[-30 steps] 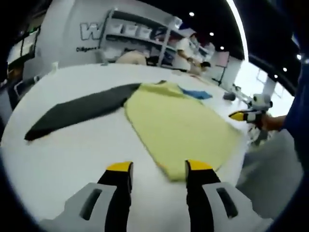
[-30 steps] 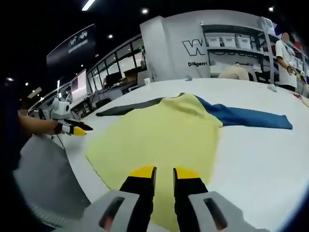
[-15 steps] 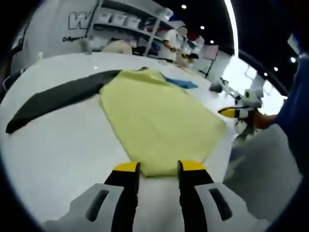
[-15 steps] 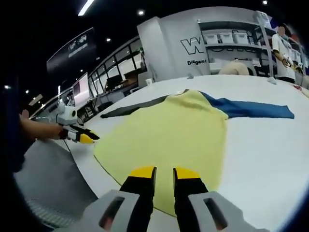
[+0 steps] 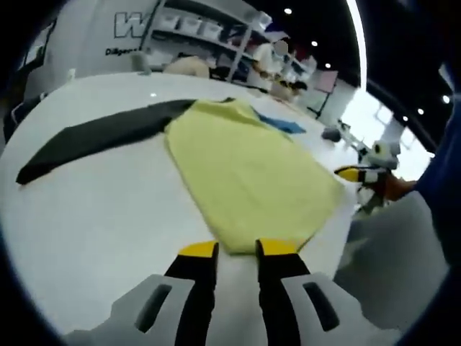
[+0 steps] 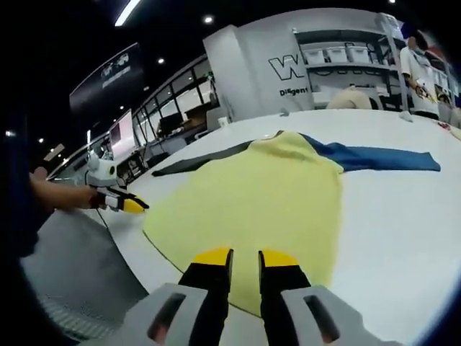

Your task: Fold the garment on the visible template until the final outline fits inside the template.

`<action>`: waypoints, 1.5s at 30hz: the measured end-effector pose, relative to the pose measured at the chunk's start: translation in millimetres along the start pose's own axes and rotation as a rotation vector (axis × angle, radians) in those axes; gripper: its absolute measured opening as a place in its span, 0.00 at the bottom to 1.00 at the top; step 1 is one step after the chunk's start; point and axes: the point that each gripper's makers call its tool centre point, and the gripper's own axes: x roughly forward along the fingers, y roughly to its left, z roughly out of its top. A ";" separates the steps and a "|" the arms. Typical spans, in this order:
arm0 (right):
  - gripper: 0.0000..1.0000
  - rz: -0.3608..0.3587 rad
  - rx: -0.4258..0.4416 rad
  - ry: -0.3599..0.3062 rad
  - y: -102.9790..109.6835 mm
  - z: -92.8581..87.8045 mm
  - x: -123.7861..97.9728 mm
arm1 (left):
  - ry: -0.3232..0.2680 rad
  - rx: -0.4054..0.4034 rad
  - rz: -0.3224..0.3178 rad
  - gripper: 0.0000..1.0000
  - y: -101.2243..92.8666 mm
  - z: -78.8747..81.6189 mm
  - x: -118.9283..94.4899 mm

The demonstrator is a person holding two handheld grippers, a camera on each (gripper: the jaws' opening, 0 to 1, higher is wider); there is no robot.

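Left tongs (image 5: 238, 249) over garment (image 5: 245, 169) hem, contact unclear

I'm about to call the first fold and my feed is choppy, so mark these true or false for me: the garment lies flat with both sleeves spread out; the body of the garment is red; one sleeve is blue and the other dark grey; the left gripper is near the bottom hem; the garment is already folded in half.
1. The garment lies flat on the white table with both sleeves spread out: true.
2. The garment's body is red: false, it is pale yellow.
3. One sleeve is blue, the other dark grey: true.
4. The left gripper is at the garment's bottom hem: true; its jaw tips sit right at the hem's corner.
5. The garment is already folded in half: false, it lies unfolded at full length.
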 end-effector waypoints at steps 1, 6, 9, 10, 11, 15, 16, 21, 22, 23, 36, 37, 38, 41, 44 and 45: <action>0.10 0.000 0.000 -0.001 -0.1 0.1 -0.3 | 0.004 0.003 -0.002 0.22 0.5 -1.0 1.3; 0.11 -0.002 0.007 -0.005 -0.6 -0.2 -2.3 | -0.007 -0.048 -0.055 0.23 -5.0 2.5 7.0; 0.11 -0.001 0.013 -0.003 -1.3 -1.6 -2.7 | 0.000 -0.041 -0.123 0.27 -20.6 3.9 9.4; 0.11 -0.001 0.015 -0.002 -1.8 -2.6 -2.3 | 0.007 -0.045 -0.131 0.28 -22.6 3.8 11.4; 0.11 -0.001 0.017 -0.003 -1.8 -3.0 -2.1 | 0.012 -0.053 -0.135 0.29 -25.9 4.0 13.5; 0.11 0.006 0.019 -0.006 0.4 -2.7 -0.8 | -0.010 -0.074 -0.162 0.28 -27.7 12.2 10.8; 0.11 0.007 0.018 -0.007 1.3 -2.3 -0.5 | -0.017 -0.080 -0.169 0.27 -27.8 14.6 9.5; 0.11 0.010 0.020 -0.010 1.3 -2.1 0.2 | -0.059 -0.091 -0.211 0.21 -36.1 32.3 -5.7; 0.11 0.010 0.021 -0.010 1.3 -2.5 0.5 | -0.070 -0.091 -0.221 0.20 -36.5 35.8 -9.3; 0.11 0.010 0.021 -0.009 1.3 -2.9 0.6 | -0.075 -0.091 -0.223 0.20 -38.1 37.8 -11.1; 0.11 0.011 0.021 -0.012 2.7 -5.2 0.3 | 0.010 -0.032 -0.167 0.19 -29.1 10.4 -33.9; 0.11 0.012 0.020 -0.012 3.1 -5.5 0.2 | 0.013 -0.033 -0.163 0.20 -28.4 8.8 -34.8; 0.11 0.013 0.020 -0.013 3.4 -5.6 0.3 | 0.013 -0.033 -0.157 0.20 -27.3 7.6 -35.6; 0.11 0.016 0.022 -0.014 4.2 -4.7 1.9 | -0.013 -0.049 -0.127 0.21 -20.5 10.0 -35.7; 0.11 0.017 0.022 -0.013 4.2 -4.6 2.1 | -0.017 -0.051 -0.124 0.22 -20.0 10.6 -35.5; 0.11 0.019 0.022 -0.017 3.6 -2.7 3.9 | -0.054 -0.066 -0.107 0.23 -20.3 18.1 -33.0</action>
